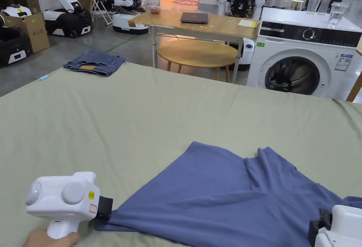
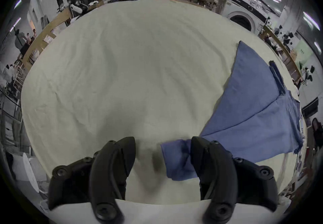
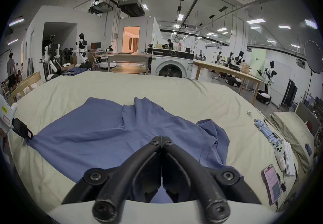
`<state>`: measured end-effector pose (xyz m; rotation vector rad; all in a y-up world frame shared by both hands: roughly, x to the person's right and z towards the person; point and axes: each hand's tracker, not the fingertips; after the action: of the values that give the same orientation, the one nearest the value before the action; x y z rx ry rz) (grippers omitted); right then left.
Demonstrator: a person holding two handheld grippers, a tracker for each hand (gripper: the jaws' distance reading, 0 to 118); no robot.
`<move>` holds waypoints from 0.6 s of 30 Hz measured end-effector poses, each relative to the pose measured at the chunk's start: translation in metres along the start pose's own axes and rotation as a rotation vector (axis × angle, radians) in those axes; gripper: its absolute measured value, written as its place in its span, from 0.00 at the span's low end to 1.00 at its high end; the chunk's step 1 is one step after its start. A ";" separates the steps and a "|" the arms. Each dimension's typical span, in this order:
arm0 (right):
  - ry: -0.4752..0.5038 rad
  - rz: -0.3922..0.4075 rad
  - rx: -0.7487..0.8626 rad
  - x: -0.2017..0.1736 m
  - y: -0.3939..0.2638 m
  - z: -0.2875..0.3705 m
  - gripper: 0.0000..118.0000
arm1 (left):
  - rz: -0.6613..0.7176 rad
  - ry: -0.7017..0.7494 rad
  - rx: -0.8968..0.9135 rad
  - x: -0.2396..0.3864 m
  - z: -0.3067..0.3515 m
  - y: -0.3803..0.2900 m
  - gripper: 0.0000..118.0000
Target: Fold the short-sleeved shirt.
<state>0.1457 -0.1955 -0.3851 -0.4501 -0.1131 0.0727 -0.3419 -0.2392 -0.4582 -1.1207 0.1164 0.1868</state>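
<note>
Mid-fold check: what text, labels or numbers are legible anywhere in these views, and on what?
Nothing reads cleanly.
On the left tool, the yellow sticker: dark marks, too small.
On the washing machine, the front label: too small.
On the far wall, the green sign: blurred.
On the bed, the phone: screen illegible.
</note>
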 end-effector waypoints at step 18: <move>0.043 0.000 -0.096 0.023 0.031 -0.049 0.00 | -0.118 -0.030 0.066 0.016 0.007 -0.014 0.00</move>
<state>0.1735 -0.1867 -0.4404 -0.5476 -0.0747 0.0580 -0.3233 -0.2373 -0.4459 -1.0552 0.0294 0.0939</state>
